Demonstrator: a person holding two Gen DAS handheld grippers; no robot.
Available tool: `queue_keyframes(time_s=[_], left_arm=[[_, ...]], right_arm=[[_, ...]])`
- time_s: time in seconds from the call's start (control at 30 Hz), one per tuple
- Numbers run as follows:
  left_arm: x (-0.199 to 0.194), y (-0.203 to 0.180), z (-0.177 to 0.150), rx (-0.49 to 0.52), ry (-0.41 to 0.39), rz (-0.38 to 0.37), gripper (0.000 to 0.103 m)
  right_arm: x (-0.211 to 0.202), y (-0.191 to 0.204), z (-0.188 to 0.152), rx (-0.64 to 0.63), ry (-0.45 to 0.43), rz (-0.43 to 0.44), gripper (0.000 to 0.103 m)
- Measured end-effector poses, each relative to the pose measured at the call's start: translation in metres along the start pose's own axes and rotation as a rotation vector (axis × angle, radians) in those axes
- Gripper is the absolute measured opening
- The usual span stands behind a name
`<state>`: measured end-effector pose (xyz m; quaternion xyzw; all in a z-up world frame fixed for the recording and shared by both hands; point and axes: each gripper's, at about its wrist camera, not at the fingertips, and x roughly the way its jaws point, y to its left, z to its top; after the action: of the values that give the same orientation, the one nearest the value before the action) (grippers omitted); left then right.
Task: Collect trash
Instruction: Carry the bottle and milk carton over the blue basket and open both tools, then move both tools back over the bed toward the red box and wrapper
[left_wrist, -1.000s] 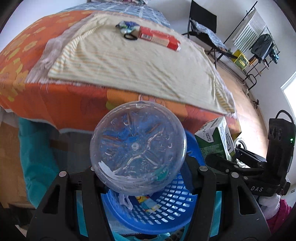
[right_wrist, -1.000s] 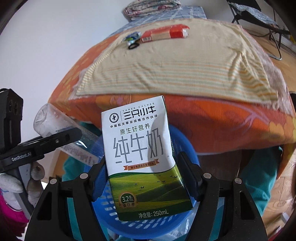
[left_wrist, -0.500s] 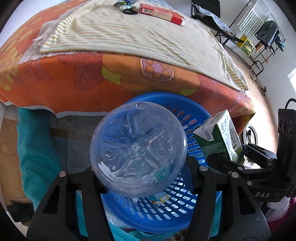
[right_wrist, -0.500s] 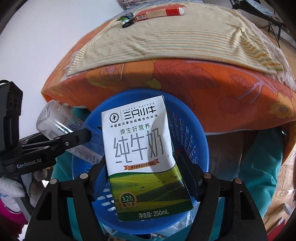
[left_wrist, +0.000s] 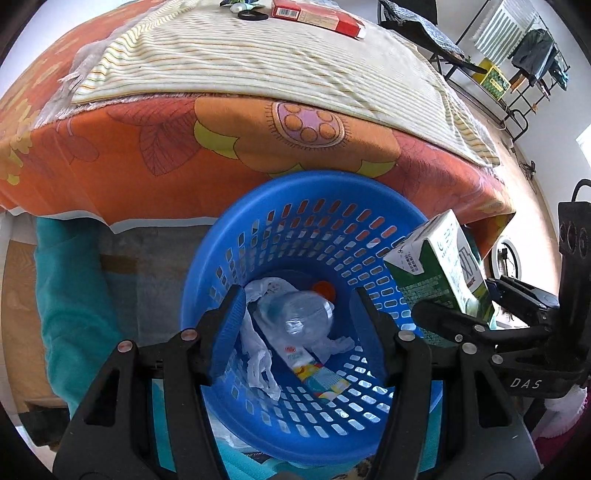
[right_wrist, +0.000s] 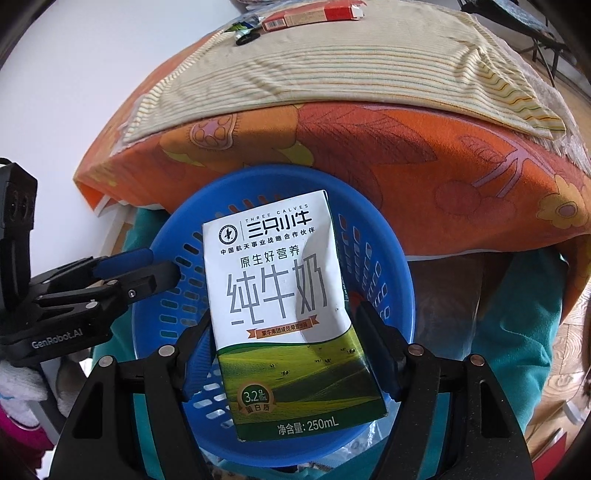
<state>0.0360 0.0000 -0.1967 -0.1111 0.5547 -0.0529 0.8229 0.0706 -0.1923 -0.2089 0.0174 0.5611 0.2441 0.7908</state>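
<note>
A blue plastic basket (left_wrist: 258, 206) stands below the bed's edge; it also shows in the right wrist view (right_wrist: 391, 258). A clear plastic bottle (left_wrist: 299, 314) with an orange cap lies inside it on white plastic scraps and a wrapper. My left gripper (left_wrist: 297, 310) is open and empty above the basket; it also shows in the right wrist view (right_wrist: 162, 269). My right gripper (right_wrist: 286, 332) is shut on a white and green milk carton (right_wrist: 280, 295) and holds it over the basket. The carton also shows in the left wrist view (left_wrist: 439, 266).
The bed with an orange flowered cover (left_wrist: 221, 140) and a striped cloth (left_wrist: 258, 62) rises just behind the basket. A red box (left_wrist: 317, 14) and small items (left_wrist: 247, 11) lie at its far end. A chair and clothes rack (left_wrist: 517, 55) stand at the right.
My left gripper has opened and let go of the bottle, which has dropped into the basket. Both grippers have moved lower over the basket. The carton stays held.
</note>
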Motion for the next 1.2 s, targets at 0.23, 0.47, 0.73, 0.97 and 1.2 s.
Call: queue_keyframes(time_s=[0.23, 0.47, 0.73, 0.97, 1.2], left_arm=[[0.004, 0.004, -0.001, -0.015, 0.017, 0.016, 0.062], [0.003, 0.010, -0.002, -0.028, 0.018, 0.023, 0.063], [-0.002, 0.012, 0.004, -0.032, 0.000, 0.015, 0.063], [-0.011, 0.018, 0.021, -0.046, -0.023, 0.011, 0.063], [-0.026, 0.026, 0.049, -0.058, -0.074, -0.002, 0.071]], right_arm=[[0.002, 0.001, 0.002, -0.010, -0.004, -0.015, 0.072], [0.001, 0.000, 0.004, -0.026, -0.002, -0.014, 0.072], [-0.002, 0.008, 0.006, -0.051, -0.013, -0.026, 0.072], [-0.017, 0.006, 0.019, -0.057, -0.078, -0.035, 0.072], [-0.039, -0.006, 0.045, -0.030, -0.165, -0.044, 0.072]])
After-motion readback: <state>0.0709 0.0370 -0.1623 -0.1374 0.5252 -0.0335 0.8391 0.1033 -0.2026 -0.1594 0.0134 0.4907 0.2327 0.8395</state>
